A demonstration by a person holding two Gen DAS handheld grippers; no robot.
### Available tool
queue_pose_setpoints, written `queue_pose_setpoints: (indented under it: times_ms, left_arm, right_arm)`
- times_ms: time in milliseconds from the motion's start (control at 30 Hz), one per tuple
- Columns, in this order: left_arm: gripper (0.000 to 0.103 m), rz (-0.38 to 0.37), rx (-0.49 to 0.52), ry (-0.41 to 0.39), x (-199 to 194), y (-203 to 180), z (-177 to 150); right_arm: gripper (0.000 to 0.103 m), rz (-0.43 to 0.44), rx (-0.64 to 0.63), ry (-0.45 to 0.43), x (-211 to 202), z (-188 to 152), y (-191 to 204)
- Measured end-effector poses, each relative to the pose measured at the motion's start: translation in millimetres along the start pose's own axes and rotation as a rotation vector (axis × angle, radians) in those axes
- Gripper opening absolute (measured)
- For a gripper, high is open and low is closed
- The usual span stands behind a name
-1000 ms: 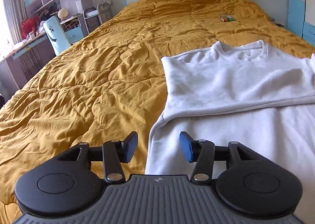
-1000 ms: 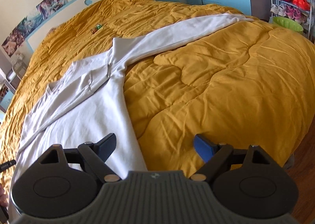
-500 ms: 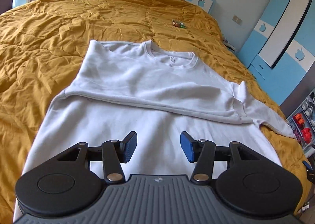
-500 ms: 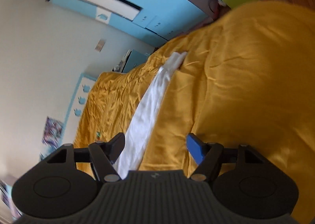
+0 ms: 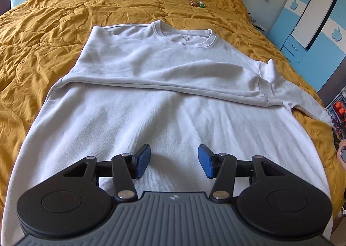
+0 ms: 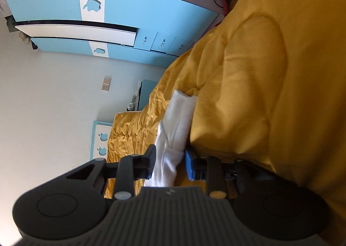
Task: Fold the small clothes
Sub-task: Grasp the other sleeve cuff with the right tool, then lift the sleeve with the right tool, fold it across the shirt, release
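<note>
So from the left wrist view, the white sweatshirt is lying flat on the yellow quilt, neck end pointing away from the camera. One sleeve is already folded straight across the chest, and the other sleeve trails off past the far-right shoulder toward the blue wardrobe. The left gripper hangs over the lower body of the sweatshirt with its blue pads spread wide and nothing between them. A small candy wrapper sits on the quilt beyond the collar, well apart from the sweatshirt.

Over on the right wrist view the camera is rolled sideways. The right gripper has the loose sleeve running between its fingers, and the pads look like they're just about touching the fabric on both sides, but I honestly can't tell if it's a firm pinch or only closing in. The cuff end lies further out on the quilt, toward the wardrobe.

My take on doing this bit well: get a solid pinch on the sleeve before lifting, lift just enough to clear the quilt, then carry it across the chest so it lands parallel on top of the folded sleeve. The left one could press down near the shoulder so the body doesn't drag along
</note>
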State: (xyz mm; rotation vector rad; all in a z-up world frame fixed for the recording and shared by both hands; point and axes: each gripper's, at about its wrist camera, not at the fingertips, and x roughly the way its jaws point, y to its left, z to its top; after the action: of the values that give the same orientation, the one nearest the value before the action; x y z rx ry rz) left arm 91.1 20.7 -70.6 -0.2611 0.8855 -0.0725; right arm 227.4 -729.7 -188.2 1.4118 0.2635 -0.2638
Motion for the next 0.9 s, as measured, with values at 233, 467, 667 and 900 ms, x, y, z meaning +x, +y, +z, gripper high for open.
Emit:
queue_pose_setpoints:
  times_ms: [233,467,667,900]
  left_arm:
    - [0.060,0.014,0.052,0.003,8,-13,1]
    - [0.060,-0.030,0.062,0.015,10,-8,0]
    - [0.060,-0.070,0.031,-0.003,-2,5,0]
    - [0.060,-0.053,0.069,-0.048,-19,12,-4]
  right_arm:
    - [0.006,0.007,-0.054,-0.032,11,1,8]
    - [0.006,0.141,-0.223,-0.060,-25,-1,68]
    - [0.006,0.243,-0.315,-0.040,-51,-21,152]
    - [0.006,0.343,-0.507,0.016,-82,-79,269]
